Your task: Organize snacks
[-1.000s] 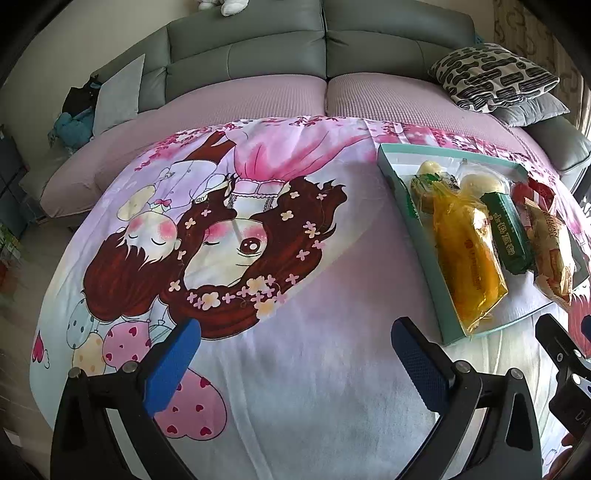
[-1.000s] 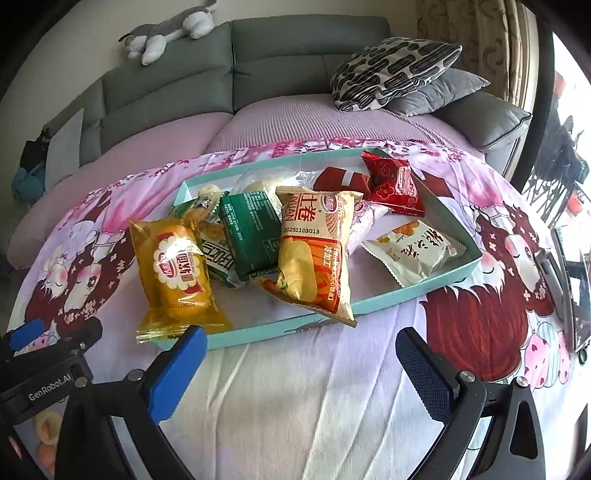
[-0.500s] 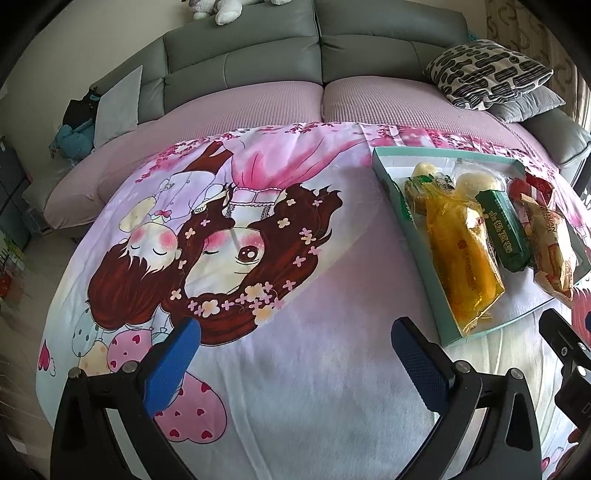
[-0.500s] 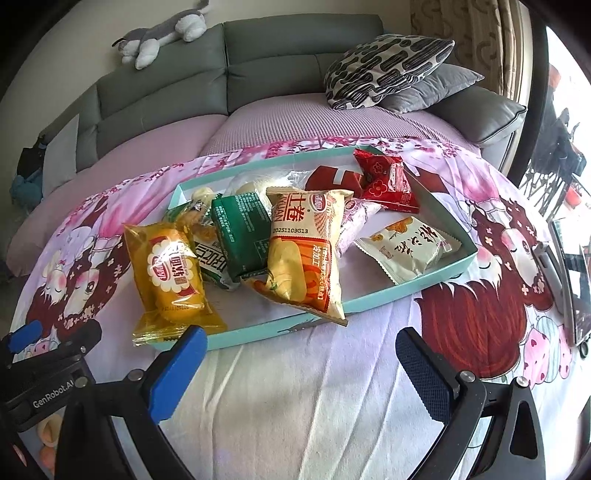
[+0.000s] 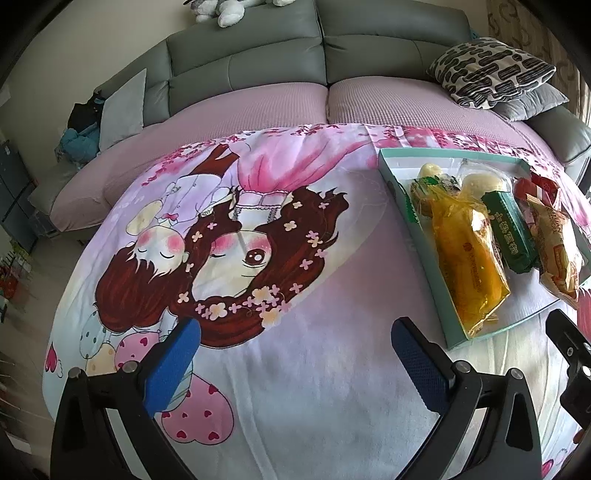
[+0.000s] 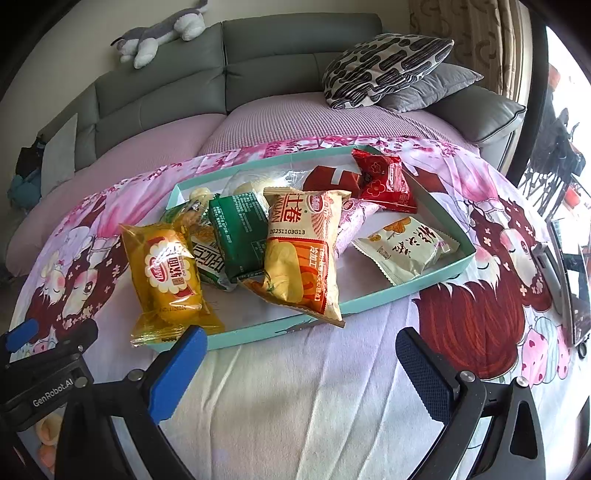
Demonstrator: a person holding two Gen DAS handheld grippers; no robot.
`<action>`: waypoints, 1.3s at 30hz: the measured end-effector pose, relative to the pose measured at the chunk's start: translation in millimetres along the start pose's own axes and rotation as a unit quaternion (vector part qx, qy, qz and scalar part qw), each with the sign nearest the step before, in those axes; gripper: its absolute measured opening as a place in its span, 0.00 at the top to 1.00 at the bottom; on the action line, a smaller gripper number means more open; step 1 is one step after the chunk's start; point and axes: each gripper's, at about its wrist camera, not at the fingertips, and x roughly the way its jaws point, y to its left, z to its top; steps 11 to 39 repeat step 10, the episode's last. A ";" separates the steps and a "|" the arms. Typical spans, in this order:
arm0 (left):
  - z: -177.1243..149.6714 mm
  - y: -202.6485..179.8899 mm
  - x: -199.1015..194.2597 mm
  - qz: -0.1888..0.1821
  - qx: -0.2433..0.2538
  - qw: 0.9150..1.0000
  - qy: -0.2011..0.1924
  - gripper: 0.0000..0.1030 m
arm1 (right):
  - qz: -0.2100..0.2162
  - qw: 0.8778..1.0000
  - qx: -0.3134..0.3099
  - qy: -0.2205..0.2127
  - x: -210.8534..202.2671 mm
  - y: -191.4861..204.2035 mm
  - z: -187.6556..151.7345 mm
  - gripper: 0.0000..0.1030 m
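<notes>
A shallow teal tray (image 6: 373,297) (image 5: 397,186) lies on a cartoon-print blanket and holds several snack packets. Among them are a yellow cake packet (image 6: 168,275) (image 5: 467,258) overhanging the near left corner, a green packet (image 6: 240,234) (image 5: 511,230), an orange-and-white packet (image 6: 303,251), a red packet (image 6: 384,181) and a white packet (image 6: 404,249). My right gripper (image 6: 295,373) stands open just in front of the tray, holding nothing. My left gripper (image 5: 295,363) is open over bare blanket, left of the tray, and shows at the left edge of the right wrist view (image 6: 40,354).
The blanket (image 5: 295,387) covers a low surface in front of a grey sofa (image 6: 258,74) with mauve seat covers. Patterned and grey cushions (image 6: 384,70) sit at the sofa's right end, a plush toy (image 6: 159,33) on its back. Dark furniture (image 6: 565,258) stands at right.
Both views have tilted up and drawn back a little, so the tray and blanket sit lower in frame. Both grippers stay open and no packet has moved.
</notes>
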 end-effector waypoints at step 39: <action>0.7 5.3 -4.3 -0.007 -0.012 1.000 -0.005 0.00 | -0.006 1.000 -0.002 -0.008 -11.4 -1.4 3.5 0.00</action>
